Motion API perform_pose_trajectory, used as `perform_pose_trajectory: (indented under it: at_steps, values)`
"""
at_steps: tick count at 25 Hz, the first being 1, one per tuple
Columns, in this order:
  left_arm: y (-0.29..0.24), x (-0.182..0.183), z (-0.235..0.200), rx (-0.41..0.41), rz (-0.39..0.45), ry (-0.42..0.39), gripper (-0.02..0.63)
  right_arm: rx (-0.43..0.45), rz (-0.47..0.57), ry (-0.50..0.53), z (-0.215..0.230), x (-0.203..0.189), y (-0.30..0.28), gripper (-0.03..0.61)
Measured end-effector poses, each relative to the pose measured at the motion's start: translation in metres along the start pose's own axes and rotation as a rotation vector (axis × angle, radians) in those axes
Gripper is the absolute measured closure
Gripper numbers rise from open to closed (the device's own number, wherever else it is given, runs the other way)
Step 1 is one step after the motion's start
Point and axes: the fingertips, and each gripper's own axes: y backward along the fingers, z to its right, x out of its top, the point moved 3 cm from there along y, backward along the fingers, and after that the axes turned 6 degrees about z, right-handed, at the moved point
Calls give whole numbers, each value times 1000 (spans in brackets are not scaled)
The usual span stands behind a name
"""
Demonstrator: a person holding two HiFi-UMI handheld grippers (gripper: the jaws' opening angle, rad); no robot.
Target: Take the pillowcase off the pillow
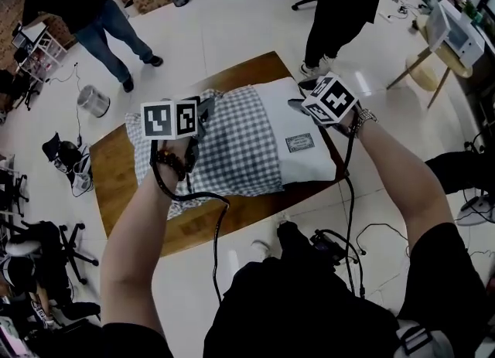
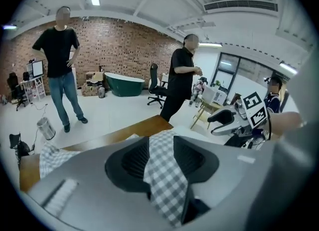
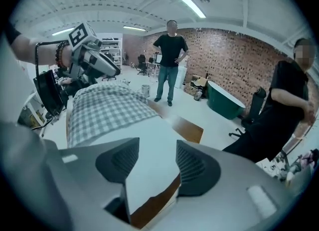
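Wooden worktop (image 1: pixel 116 175) on a white floor (image 1: pixel 232 32), brick wall (image 2: pixel 114 40) and green tub (image 2: pixel 124 84) behind. On it, the gingham pillowcase (image 1: pixel 240 148) is half off, slack between the left tool (image 2: pixel 160 162)'s parted jaws. Right tool (image 3: pixel 157 162) pinches the white pillow (image 1: pixel 309 167)'s corner.

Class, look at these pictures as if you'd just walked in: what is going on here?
A person with a gripper in each hand works on a pillow on a wooden table. The checked pillowcase covers its left part; the white right part is bare. The right gripper clamps a bare corner of the pillow. The jaws of the left gripper stand apart with a fold of pillowcase between them.
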Motion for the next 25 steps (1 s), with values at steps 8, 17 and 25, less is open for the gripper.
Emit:
perform_pose_trajectory:
  at_steps: [8, 17, 25]
  values:
    - [-89, 28, -50, 23, -159, -50, 378, 132, -21, -46, 59, 38, -79, 332]
    - [-180, 50, -111, -45, -432, -51, 327, 439, -118, -38, 108, 65, -159, 284]
    - [-233, 2, -135, -109, -730, -98, 386, 643, -317, -29, 115, 34, -216, 262]
